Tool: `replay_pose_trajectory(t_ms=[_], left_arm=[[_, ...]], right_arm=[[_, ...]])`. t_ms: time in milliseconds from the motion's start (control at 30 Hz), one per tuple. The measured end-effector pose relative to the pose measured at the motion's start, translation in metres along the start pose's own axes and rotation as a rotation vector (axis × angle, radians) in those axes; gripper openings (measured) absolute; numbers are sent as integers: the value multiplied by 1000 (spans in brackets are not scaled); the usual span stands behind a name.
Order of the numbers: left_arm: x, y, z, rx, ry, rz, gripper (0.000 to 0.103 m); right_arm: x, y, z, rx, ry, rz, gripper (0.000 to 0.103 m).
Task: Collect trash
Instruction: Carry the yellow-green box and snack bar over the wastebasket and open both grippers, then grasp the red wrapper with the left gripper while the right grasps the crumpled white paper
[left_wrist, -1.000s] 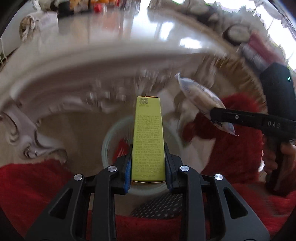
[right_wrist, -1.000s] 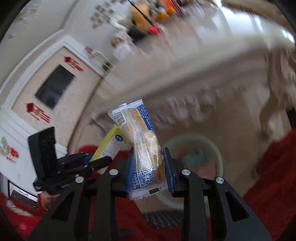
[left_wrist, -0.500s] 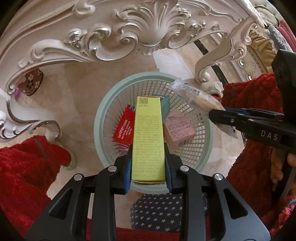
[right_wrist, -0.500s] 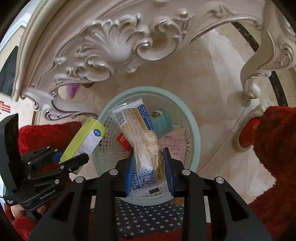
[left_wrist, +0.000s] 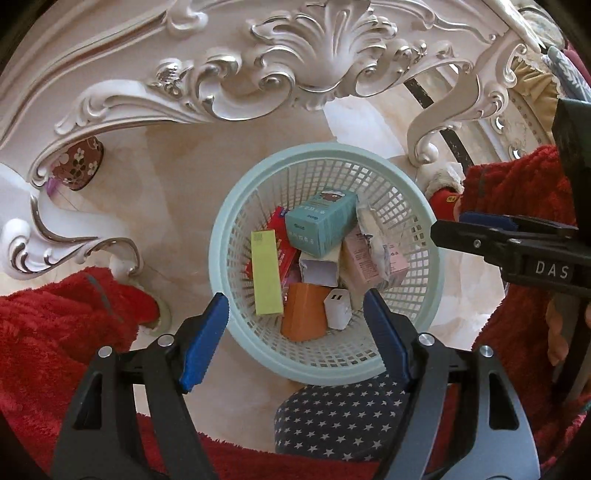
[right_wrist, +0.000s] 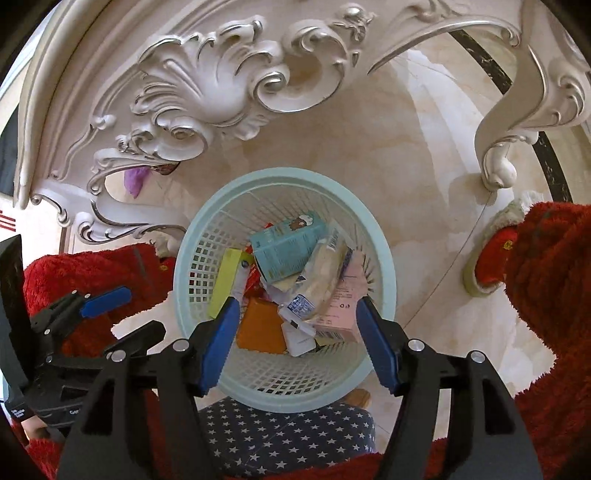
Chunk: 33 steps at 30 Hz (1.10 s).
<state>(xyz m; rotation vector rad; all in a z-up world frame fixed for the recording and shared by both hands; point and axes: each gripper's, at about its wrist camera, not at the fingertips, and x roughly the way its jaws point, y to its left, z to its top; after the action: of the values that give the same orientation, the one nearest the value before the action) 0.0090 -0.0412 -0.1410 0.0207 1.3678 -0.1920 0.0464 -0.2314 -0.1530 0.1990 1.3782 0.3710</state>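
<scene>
Lying lengthwise in basket (left_wrist: 424, 236): yellow box (left_wrist: 266, 273) | both tongs wide open, empty

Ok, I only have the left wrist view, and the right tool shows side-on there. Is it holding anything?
Observer: No. The right wrist view shows the right tool open, with nothing between its pads.
Operator: And where is the snack packet?
Observer: In the basket. The snack packet lies slanted on top, across the teal box and the pink box.
</scene>
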Motion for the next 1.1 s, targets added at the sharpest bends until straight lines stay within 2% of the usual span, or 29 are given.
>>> replay_pose_trajectory(t_ms=[100,167,267,300,367,433,467,500,567,600,700,800,900,1000,1100], left_arm=[[-8,-4,0,14,-17,20,74],[-22,-7,-2,40,-43,26,74],[-64,-9,-4,77,-108,-31,74],[-87,-7,-2,84,-145,-70,74],[-120,-3,6,93,-214,-103,74],[-158,4,24,102,-321,-95,74],[-172,7,36,97,-367,-79,74],[-188,14,56,85,-434,-60,74],[-205,23,90,48,-508,-10,74],[-212,31,118,23,-554,16,74],[-214,45,185,-39,-612,59,74],[-195,62,268,-111,-621,102,74],[-167,81,350,-178,-625,94,74],[-143,96,403,-218,-609,74,74],[-116,114,456,-256,-586,87,74]], right_arm=[[-3,3,-1,-10,-9,4,62],[-13,6,-3,-24,-35,39,62],[-45,19,-7,-93,-105,113,62],[-60,25,-8,-127,-136,136,62],[-99,37,-6,-200,-229,184,62],[-136,47,6,-250,-325,209,63],[-153,50,16,-266,-375,196,68],[-166,53,26,-279,-424,174,73],[-192,59,57,-310,-549,108,74],[-198,60,71,-318,-587,80,74],[-212,62,136,-300,-694,7,74],[-209,63,205,-278,-734,-34,74],[-195,60,269,-266,-731,-82,74],[-174,60,345,-262,-689,-108,74],[-159,64,392,-275,-664,-116,74]])
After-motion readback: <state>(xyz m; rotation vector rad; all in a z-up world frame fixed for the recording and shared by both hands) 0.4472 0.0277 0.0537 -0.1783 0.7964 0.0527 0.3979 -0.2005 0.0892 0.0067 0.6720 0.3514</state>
